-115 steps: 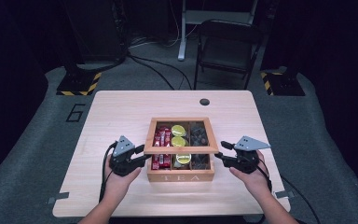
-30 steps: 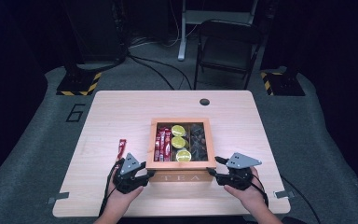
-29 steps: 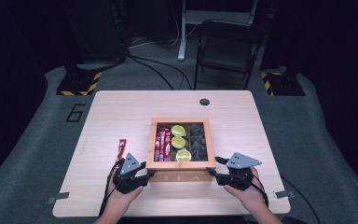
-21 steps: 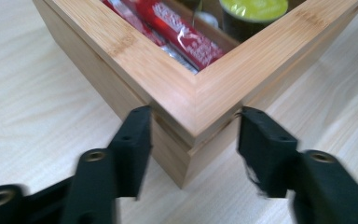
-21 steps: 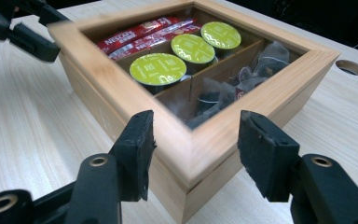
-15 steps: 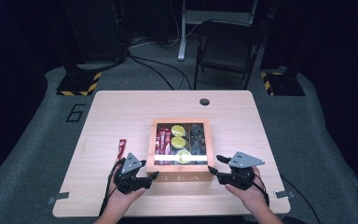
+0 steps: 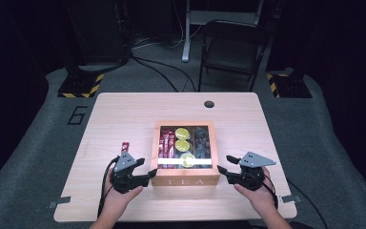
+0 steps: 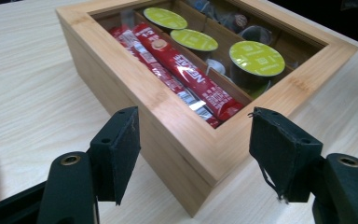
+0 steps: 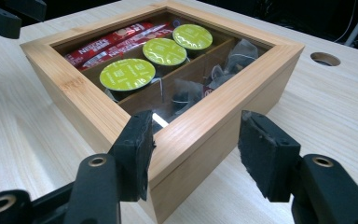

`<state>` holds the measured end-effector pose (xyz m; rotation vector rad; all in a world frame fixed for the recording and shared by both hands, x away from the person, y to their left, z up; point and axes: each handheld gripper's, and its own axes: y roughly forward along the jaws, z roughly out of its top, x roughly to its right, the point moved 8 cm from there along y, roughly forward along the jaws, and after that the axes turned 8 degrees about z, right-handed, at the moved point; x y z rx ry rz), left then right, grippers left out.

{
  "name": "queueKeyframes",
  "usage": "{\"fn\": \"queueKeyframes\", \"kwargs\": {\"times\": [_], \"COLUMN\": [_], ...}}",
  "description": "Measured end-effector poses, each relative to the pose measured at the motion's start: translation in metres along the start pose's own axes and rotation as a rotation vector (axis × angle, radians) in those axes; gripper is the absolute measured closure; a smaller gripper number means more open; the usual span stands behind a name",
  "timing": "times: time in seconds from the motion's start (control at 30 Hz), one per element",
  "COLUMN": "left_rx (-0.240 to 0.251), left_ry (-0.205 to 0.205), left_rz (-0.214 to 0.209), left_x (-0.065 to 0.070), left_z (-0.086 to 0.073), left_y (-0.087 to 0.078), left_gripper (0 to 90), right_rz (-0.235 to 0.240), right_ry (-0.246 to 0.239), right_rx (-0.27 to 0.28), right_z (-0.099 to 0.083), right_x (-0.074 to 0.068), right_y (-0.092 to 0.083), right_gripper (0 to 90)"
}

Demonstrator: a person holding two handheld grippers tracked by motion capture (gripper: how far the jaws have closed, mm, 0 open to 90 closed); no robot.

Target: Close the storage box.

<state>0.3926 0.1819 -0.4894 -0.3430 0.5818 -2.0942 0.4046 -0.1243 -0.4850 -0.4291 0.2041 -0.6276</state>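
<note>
— Tongs first: how do they stand?

— Left tongs (image 7: 148,173) sit at the near left corner of the tea box (image 7: 185,151), and their jaws have just been opening; they now stand apart, with the corner of the box between them in the left gripper view and the pads (image 8: 121,149) off the wood. Right tongs (image 7: 225,164) are at the near right corner, also apart, one pad over the lid's edge and the other beside the wall; I see no pressing.

— And the box itself?

— Square, pale wood, lid shut, a clear pane framed in the lid, "TEA" cut into the front wall. It rests flat just near of the middle of the tabletop (image 7: 124,114), front wall toward the person. Through the pane: red stick packets (image 8: 186,74) in the left compartment, green-topped capsules (image 9: 164,50) in the middle row, dark tea bags (image 9: 242,53) on the right.

— What about the surface and the room?

— Light wood-grain tabletop with a round cable hole (image 7: 209,104) near the far edge. Grey carpet below it, a "6" (image 7: 78,115) marked on the floor to the left, a folding chair (image 7: 232,47) beyond, and yellow-black striped feet (image 7: 81,88) at both far corners. Past that, the room is dark.

— Counts?

— One box, three green capsules, at least two red sticks inside, though I cannot tell the full number. One more red stick (image 7: 125,148) lies loose on the tabletop just beyond the left tongs. One chair, two tongs, two hands.
</note>
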Motion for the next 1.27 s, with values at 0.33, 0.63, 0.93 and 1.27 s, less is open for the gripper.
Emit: {"fn": "queueKeyframes", "kwargs": {"times": [0.33,0.63,0.93,1.27], "left_rx": [0.011,0.017,-0.010,-0.031], "left_ry": [-0.023,-0.067,-0.084,-0.094], "left_rz": [0.031,0.063,0.109,0.129], "left_x": [-0.018,-0.033,-0.052,-0.061], "left_z": [0.001,-0.002,-0.012,-0.015], "left_y": [-0.004,-0.003,0.002,0.005], "left_gripper": [34.0,34.2,35.1,35.1], "right_rz": [-0.015,-0.031,-0.056,-0.087], "right_ry": [0.013,0.020,0.059,0.073], "right_rx": [-0.003,-0.018,-0.037,-0.082], "right_z": [-0.002,-0.007,-0.014,-0.024], "right_x": [0.006,0.012,0.025,0.037], "right_y": [-0.001,0.000,0.001,0.005], "right_gripper": [44.8,44.9,44.6,44.5]}}
